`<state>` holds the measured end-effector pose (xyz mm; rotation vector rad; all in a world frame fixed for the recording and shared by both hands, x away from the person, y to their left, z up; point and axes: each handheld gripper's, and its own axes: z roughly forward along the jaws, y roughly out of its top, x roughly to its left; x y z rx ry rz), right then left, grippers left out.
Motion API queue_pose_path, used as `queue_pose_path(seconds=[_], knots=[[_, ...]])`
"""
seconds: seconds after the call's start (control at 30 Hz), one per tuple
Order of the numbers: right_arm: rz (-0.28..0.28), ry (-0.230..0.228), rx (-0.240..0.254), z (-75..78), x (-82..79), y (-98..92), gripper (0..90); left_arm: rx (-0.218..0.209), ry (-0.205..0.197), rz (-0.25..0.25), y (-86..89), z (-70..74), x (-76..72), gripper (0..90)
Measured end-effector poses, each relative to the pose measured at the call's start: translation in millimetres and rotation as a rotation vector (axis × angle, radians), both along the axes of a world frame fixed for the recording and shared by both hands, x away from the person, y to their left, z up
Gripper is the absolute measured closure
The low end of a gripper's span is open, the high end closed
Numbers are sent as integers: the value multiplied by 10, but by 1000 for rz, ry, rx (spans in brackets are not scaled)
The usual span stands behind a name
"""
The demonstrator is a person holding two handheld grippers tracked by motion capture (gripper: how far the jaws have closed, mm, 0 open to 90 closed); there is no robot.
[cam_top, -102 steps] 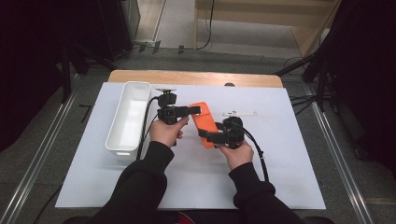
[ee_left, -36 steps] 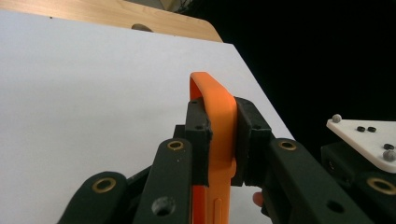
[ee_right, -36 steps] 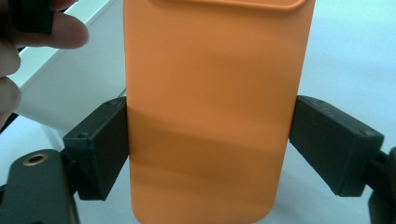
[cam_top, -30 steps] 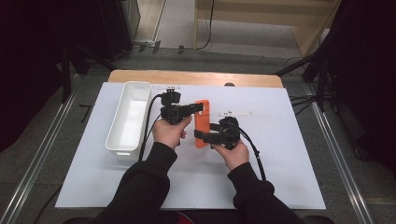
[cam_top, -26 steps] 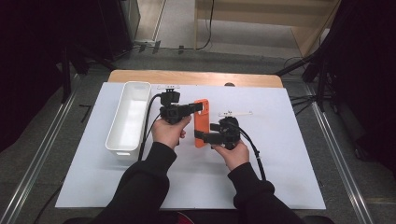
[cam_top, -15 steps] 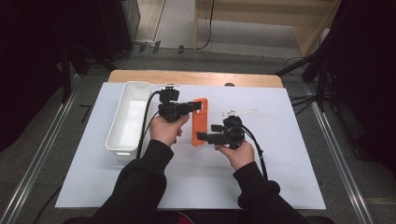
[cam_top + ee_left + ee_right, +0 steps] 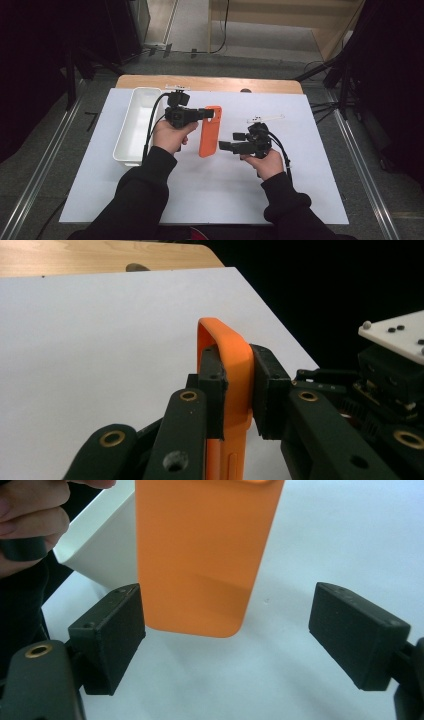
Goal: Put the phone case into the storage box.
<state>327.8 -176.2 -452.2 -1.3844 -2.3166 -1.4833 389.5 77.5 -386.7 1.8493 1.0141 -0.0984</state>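
Note:
An orange phone case (image 7: 209,134) hangs over the white tabletop (image 7: 215,195). My left gripper (image 7: 212,114) is shut on its upper end. In the left gripper view both black pads press the case's (image 7: 235,357) thin edge, one from each side. My right gripper (image 7: 223,146) stands open just right of the case's lower end, apart from it. In the right gripper view the case's (image 7: 205,555) flat back and rounded lower corner hang ahead of my right gripper (image 7: 227,635), closer to its left pad (image 7: 112,635), with no contact.
A long white tray (image 7: 131,125) lies left of the left hand, and its wall (image 7: 100,540) shows in the right gripper view. A wooden strip (image 7: 210,82) borders the tabletop's far edge. Beyond the table lie dark floor, rails and stands.
My right gripper has drawn back to the right, off the case's lower end. The left gripper keeps its hold, and the case now hangs straighter.

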Motion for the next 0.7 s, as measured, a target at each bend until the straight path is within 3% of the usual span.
queue_pose_path(seconds=[0.2,0.43,0.7], knots=[[32,-15,-24,31,-27,-52,140,-21,14,-37,41,13,0,776],[90,-19,-45,75,-58,-94,140,-36,-5,-94,92,40,-30,776],[139,-44,-48,110,-64,-155,140,-12,-33,-155,66,52,-92,776]])
